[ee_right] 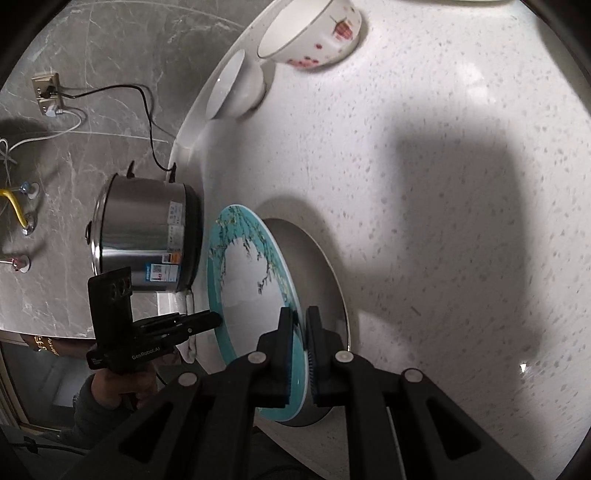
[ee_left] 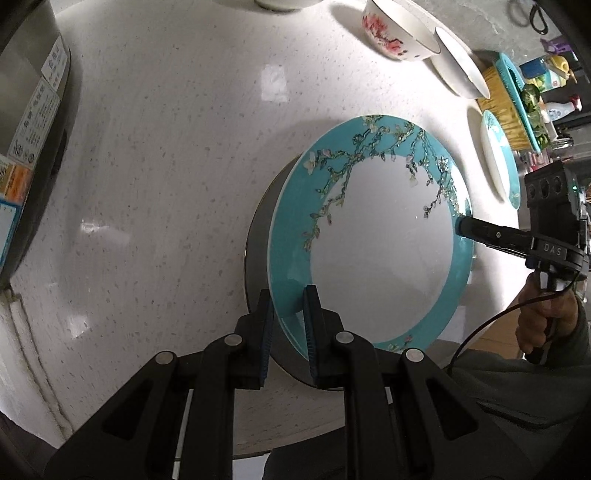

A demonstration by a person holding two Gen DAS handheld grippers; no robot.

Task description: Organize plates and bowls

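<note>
Plate: large round ceramic plate, turquoise rim with a flowering-branch pattern and a white centre, lifted clear of the worktop and tilted, its shadow on the stone beneath.
Left gripper: black two-finger left gripper clamped on the plate's near rim, one blue-padded finger on the face, one behind; jaws nearly closed, only the rim between them.
Right gripper: black two-finger right gripper pinching the opposite rim edge in the same way, jaws nearly closed on the plate.
Hands: a hand in a grey sleeve grips the right tool's handle; in the right wrist view another hand holds the left tool.
Worktop: white speckled stone counter, rounded edge.
Bowls: white bowl with red blossom print at the far side, plain white bowl just beside it.
Second plate: smaller turquoise-rimmed plate on the counter, apart from the held one.
Pot: stainless steel electric cooker with stickers, near the wall, cord running to a socket.
Clutter: turquoise tray with yellow bristles beyond the second plate.
</note>
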